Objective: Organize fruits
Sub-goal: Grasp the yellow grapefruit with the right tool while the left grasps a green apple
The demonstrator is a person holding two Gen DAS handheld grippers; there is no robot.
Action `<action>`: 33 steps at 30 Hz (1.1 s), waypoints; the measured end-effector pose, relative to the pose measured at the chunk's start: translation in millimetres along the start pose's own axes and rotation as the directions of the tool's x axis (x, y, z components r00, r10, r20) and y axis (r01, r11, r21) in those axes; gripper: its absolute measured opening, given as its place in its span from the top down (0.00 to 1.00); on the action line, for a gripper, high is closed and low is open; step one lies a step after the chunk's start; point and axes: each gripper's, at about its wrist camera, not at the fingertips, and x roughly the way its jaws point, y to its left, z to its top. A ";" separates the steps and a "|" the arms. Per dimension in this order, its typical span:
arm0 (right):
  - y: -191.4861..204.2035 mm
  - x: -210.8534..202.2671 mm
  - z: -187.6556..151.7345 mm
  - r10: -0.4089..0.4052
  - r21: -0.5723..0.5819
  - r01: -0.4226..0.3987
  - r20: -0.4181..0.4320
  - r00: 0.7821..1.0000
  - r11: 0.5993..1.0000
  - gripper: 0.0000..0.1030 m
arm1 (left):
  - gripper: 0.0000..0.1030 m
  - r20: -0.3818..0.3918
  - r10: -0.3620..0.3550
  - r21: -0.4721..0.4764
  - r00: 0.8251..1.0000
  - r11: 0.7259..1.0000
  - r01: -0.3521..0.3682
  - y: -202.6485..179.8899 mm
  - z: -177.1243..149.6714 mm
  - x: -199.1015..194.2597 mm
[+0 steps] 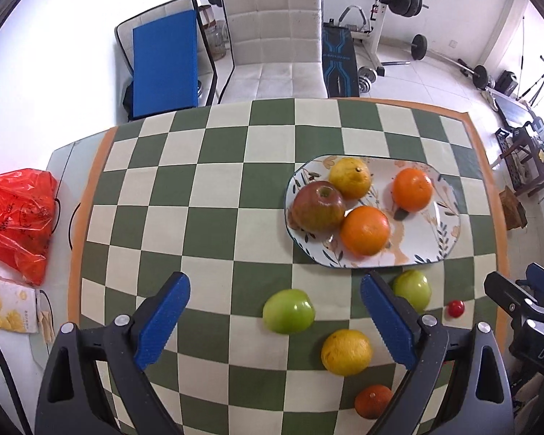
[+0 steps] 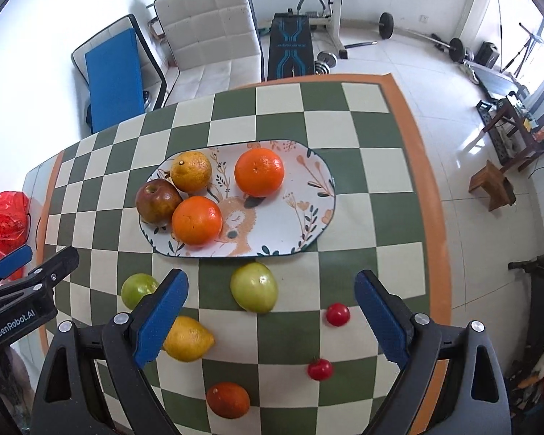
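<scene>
Checkered tablecloth (image 2: 344,188) w/ gym gear behind. Plate (image 2: 308,217) already holds an apple, a lemon and 2 oranges; 6 fruits sit loose on the near side. Both my grippers are wide open, empty: right gripper (image 2: 270,317), left gripper (image 1: 275,317). Next, I reckon: right drops straight over the green apple (image 2: 254,291), pads on its widest part, squeeze gently, lift clear of the rim, set in the bare right half.
</scene>
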 end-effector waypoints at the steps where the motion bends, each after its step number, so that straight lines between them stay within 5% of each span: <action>1: -1.6 -7.5 -3.3 0.001 -0.001 -0.001 0.007 1.000 1.000 0.08 | 0.06 0.013 -0.004 -0.002 1.000 1.000 0.004 0.1 -3.5 -7.0; 21: 8.5 -137.8 -54.9 0.014 -0.015 -0.011 0.205 0.979 1.000 0.08 | 0.06 0.183 -0.046 0.022 0.982 0.999 0.043 -3.4 -45.3 -111.4; 29: 14.3 -139.8 -55.3 0.045 0.008 -0.047 0.198 0.979 0.999 0.08 | 0.06 0.176 -0.044 0.011 0.983 0.999 0.043 2.2 -46.1 -108.4; 33: 22.6 -98.0 -53.0 0.109 0.023 -0.111 0.092 0.990 0.994 0.08 | 0.01 0.124 0.050 0.003 0.991 0.999 -0.051 13.5 -41.6 -81.1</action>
